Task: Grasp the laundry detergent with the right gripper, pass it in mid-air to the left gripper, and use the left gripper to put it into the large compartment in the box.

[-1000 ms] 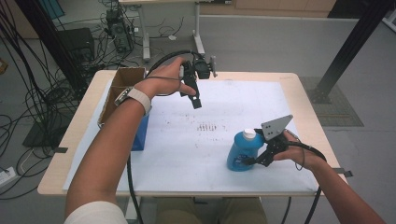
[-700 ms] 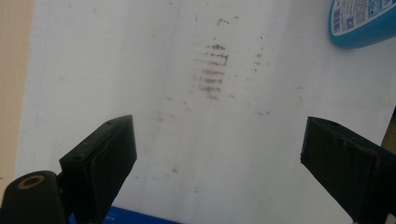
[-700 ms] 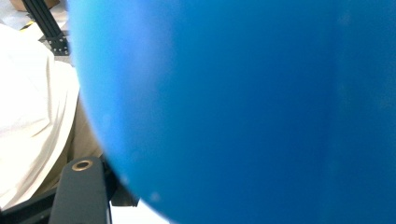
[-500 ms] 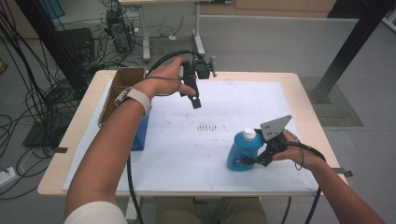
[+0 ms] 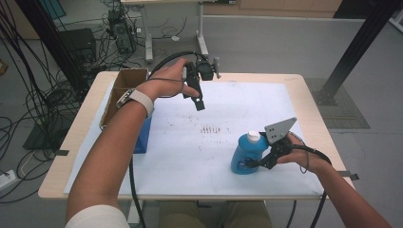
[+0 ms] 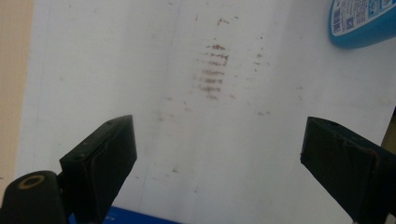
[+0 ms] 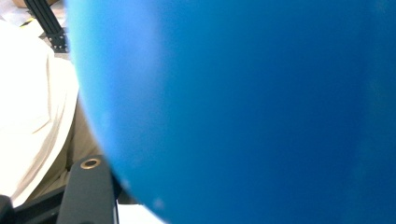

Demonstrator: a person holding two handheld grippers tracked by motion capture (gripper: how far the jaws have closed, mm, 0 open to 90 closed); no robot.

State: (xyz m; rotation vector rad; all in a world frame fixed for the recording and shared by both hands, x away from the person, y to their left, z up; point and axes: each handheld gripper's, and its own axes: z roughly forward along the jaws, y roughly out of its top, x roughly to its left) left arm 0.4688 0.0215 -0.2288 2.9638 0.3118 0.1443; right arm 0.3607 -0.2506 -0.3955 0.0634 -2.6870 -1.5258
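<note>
A blue bottle [image 5: 244, 155] with a white cap stands on the white table cover, front right. My right gripper [image 5: 255, 163] reaches in from the bottle's right at its lower half. Its jaws have just been closing with the bottle between them. In the right gripper view the blue bottle [image 7: 233, 93] is very close, and the one jaw that shows lies against its side. My left gripper [image 5: 199, 104] hangs open above the back middle of the table with nothing between its jaws. The left gripper [image 6: 217, 140] looks down on the cover, with the bottle [image 6: 359, 23] at the top right.
An open cardboard box [image 5: 126, 88] sits at the table's left edge, with a blue box [image 5: 142, 137] against its near side. Brown smudges [image 5: 214, 129] mark the middle of the white cover [image 5: 266, 104]. Cables and stands crowd the floor behind.
None of the hands, the grippers or the bottle has visibly moved.
</note>
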